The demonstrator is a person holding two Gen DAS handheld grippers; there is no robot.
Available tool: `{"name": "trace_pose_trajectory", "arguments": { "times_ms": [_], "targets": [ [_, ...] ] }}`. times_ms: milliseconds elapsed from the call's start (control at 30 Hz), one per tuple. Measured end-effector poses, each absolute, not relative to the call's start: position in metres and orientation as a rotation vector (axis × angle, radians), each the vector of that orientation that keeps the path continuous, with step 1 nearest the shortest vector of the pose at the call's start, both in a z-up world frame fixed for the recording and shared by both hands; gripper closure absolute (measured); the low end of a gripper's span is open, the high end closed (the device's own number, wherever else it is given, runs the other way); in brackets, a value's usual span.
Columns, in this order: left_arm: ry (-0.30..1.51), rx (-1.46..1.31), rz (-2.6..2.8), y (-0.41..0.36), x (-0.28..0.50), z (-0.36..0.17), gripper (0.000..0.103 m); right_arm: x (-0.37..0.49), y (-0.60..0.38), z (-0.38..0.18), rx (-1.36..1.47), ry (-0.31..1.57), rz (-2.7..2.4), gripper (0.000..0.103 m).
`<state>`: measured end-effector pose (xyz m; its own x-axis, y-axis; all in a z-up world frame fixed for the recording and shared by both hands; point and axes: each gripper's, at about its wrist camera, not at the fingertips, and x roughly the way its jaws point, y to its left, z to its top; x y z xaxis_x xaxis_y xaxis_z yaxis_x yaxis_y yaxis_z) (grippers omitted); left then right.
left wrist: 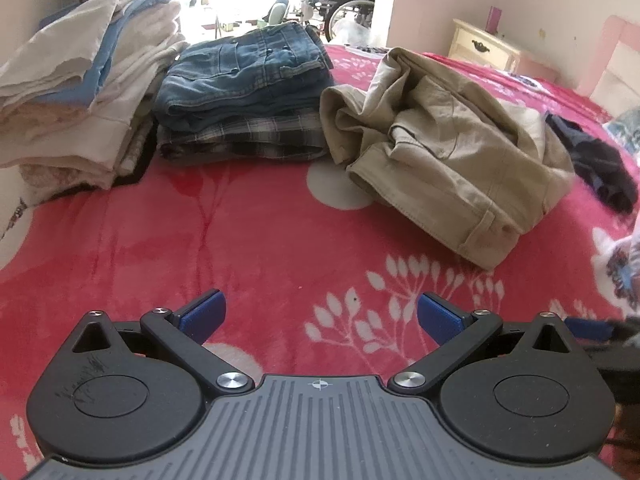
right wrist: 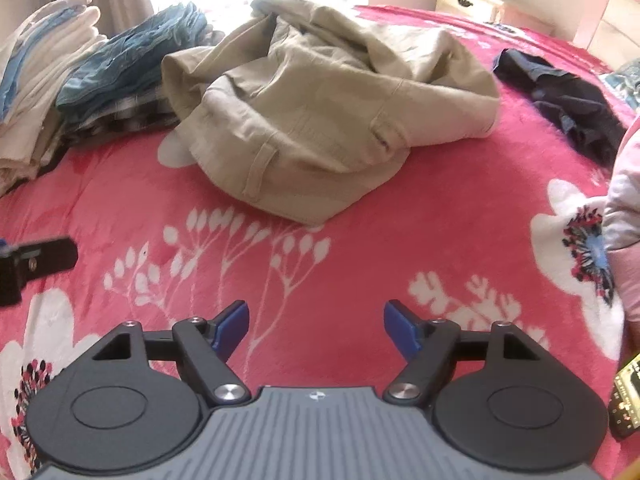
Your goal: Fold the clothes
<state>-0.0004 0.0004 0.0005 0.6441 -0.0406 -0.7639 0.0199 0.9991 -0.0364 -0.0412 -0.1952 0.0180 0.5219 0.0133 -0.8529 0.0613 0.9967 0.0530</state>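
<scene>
A crumpled pair of khaki trousers (left wrist: 448, 148) lies in a heap on the red flowered blanket (left wrist: 260, 248); it also shows in the right wrist view (right wrist: 320, 108). My left gripper (left wrist: 319, 316) is open and empty, low over the blanket, well short of the trousers. My right gripper (right wrist: 316, 330) is open and empty, also over bare blanket in front of the trousers. A dark navy garment (right wrist: 560, 96) lies unfolded to the right, and it shows in the left wrist view (left wrist: 596, 164).
Folded stacks stand at the back left: jeans over a plaid piece (left wrist: 244, 92) and a pile of white and light blue clothes (left wrist: 80, 92). A cream nightstand (left wrist: 484, 44) stands by the pink wall. The left gripper's side (right wrist: 36, 264) shows at the left edge.
</scene>
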Motion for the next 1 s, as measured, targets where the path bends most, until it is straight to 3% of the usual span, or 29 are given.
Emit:
{"name": "trace_pose_trajectory", "arguments": {
  "times_ms": [200,1000],
  "targets": [
    [0.878,-0.041,-0.044,0.027,-0.032,0.027,0.0,-0.042,-0.198,0.024,0.074,1.0,-0.042,0.024],
    [0.902,0.014,0.037,0.017,-0.041,0.016,0.0,-0.042,-0.189,0.028,0.025,0.955,-0.073,0.02]
  ]
}}
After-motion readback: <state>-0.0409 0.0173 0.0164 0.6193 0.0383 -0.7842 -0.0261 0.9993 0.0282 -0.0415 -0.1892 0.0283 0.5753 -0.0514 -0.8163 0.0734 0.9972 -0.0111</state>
